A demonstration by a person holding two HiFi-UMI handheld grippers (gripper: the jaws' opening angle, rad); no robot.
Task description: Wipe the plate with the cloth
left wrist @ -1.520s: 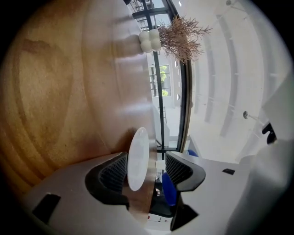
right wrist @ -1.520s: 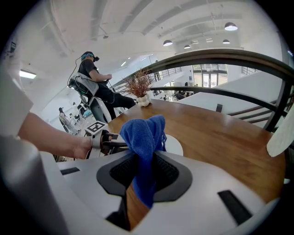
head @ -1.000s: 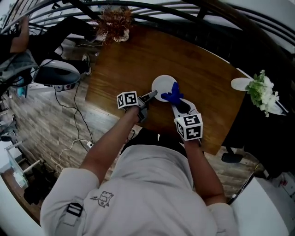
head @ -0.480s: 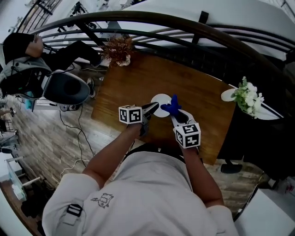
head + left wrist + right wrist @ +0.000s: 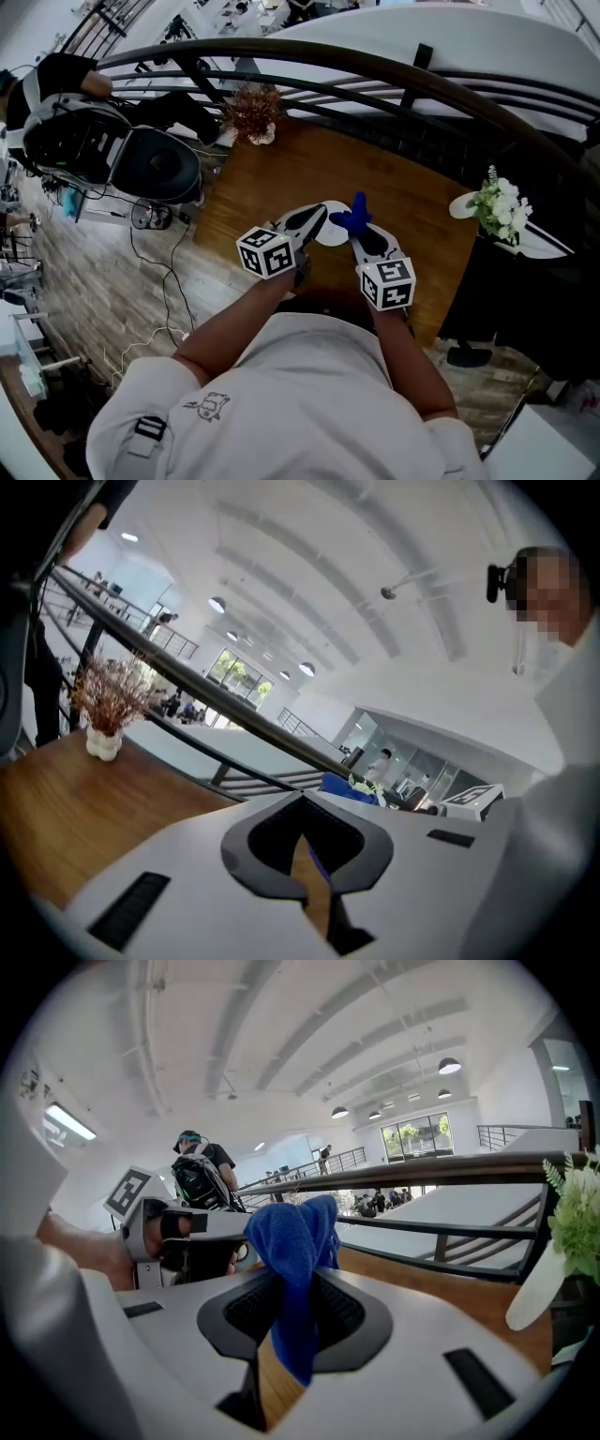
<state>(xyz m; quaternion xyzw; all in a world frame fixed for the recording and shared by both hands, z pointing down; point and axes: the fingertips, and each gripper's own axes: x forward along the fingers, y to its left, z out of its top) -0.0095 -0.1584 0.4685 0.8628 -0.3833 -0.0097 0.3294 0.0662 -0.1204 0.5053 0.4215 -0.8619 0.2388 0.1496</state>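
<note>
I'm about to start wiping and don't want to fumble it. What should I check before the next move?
1. Blue cloth gripped by right gripper: ok, pinched between its jaws.
2. Left gripper steadying the white plate: not ok; its jaws have just closed with nothing between them.
3. Plate lying on the wooden table: ok, judging by the head view.
4. Cloth touching plate: not ok; it stands free in the air.
5. Dried-flower vase clear of the plate: ok, at the table's far corner.

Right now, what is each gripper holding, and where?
The right gripper pinches the blue cloth partway along it, with a bunch standing above the jaws. The left gripper has just closed, with nothing between its jaws.
</note>
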